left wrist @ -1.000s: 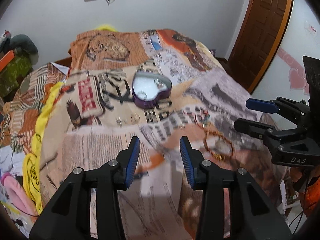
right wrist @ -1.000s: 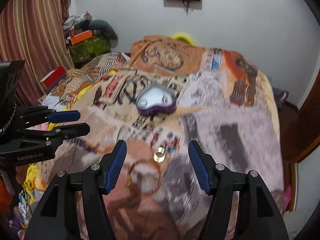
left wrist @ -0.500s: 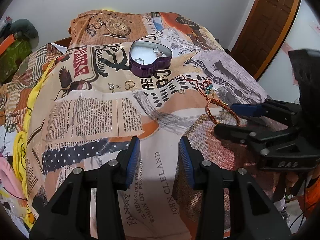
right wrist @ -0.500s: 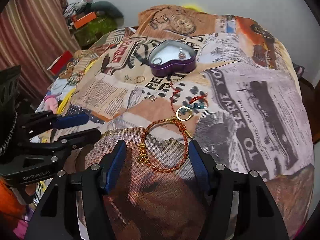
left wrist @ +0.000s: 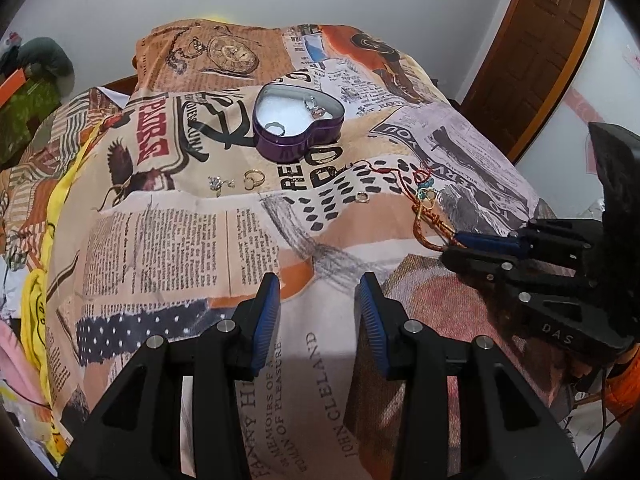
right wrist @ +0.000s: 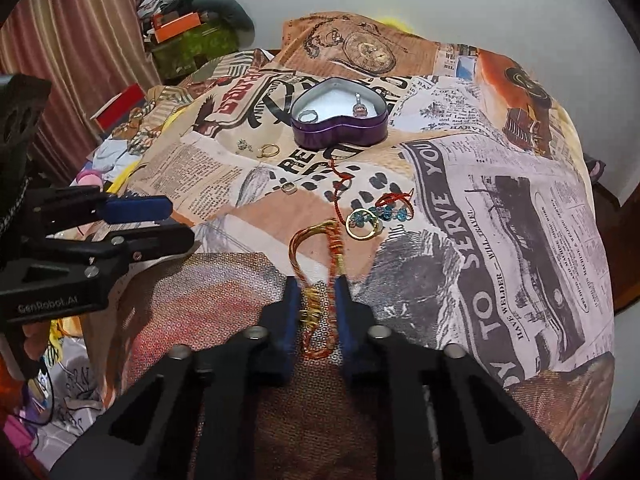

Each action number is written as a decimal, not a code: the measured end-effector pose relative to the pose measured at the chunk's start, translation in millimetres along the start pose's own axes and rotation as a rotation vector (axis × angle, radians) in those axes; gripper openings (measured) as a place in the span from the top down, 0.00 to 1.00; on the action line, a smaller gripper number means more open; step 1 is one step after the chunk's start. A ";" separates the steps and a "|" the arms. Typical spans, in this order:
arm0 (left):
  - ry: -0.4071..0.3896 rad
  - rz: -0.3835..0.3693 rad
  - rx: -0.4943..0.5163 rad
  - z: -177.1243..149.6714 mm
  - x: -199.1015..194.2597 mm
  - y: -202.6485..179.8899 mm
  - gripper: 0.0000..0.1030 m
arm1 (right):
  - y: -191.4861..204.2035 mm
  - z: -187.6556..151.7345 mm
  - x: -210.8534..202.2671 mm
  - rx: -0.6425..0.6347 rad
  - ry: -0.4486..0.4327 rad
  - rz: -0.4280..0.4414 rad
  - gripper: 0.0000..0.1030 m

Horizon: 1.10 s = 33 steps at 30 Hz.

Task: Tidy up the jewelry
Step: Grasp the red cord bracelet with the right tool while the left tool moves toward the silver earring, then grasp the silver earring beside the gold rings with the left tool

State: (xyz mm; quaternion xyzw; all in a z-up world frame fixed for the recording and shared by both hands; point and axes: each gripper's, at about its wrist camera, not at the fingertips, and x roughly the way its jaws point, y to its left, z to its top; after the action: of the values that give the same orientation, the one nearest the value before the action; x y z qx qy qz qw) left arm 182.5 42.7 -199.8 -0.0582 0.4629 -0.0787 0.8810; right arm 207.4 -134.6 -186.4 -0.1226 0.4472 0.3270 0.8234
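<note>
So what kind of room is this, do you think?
Most likely a bedroom at home: a bed under a newspaper-print cover, a wooden door, a striped curtain.

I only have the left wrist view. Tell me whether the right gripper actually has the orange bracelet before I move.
Observer: Yes. In the right wrist view the right gripper has just been closing its jaws, and its pads press the orange bracelet, squashing the loop narrow.
Operator: Say which part is pinched.
Observer: The stretch with the gold beads sits between the pads; the far end sticks out beyond the fingertips.
Operator: Report anything tangled with it.
Observer: The gold ring with teal beads lies just beside that far end; I cannot tell whether they touch.
</note>
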 end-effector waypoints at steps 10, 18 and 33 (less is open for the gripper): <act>-0.025 -0.007 0.027 19.8 7.4 -3.5 0.60 | -14.2 8.8 -29.7 0.036 -0.098 0.032 0.97; -0.019 0.007 -0.085 38.8 27.7 35.9 0.61 | -45.1 22.2 -42.5 0.081 -0.173 -0.010 0.97; 0.020 0.137 -0.086 60.0 70.4 74.7 0.78 | -96.5 39.8 -29.6 0.175 -0.210 -0.037 0.97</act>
State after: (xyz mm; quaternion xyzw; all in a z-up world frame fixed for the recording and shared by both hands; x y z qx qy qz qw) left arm 277.7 104.1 -235.8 -0.0633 0.4777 0.0014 0.8762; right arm 284.6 -200.6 -148.3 -0.0234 0.3830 0.2824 0.8792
